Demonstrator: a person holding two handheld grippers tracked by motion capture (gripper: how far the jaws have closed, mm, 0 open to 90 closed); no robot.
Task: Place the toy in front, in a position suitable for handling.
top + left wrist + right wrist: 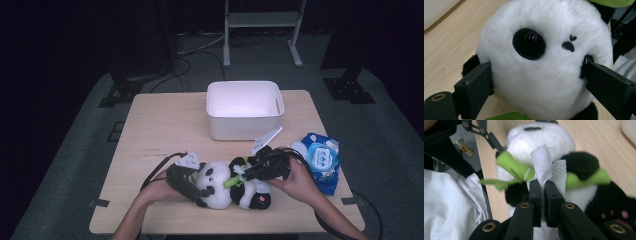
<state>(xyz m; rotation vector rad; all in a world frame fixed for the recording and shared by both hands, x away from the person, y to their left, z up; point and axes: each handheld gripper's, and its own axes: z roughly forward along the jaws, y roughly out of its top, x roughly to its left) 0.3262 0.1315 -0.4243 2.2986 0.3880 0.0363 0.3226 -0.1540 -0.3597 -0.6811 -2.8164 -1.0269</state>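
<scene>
The plush panda [227, 186] lies on its back at the lower middle of the high view, on the wooden table [160, 130], its head toward the left. The left gripper [537, 75] stands wide with its two jaws pressed against either side of the panda's head, one at the lower left of the left gripper view and one at the lower right, right on the edge of an eye. The right gripper [543, 187] has its jaws squeezed nearly together on a folded wet wipe [547, 163], held against the panda's chest beside the green bamboo leaves [515, 171] at the centre of the right gripper view. The risk I see is that the thin wipe slips out of so narrow a pinch once it drags on fur, or snags on the leaves. The soft head may also squirm out of the left hold, since plush gives under pressure. The white bin [245, 107] and the wipes pack [320, 157] sit apart, upper centre and right.
</scene>
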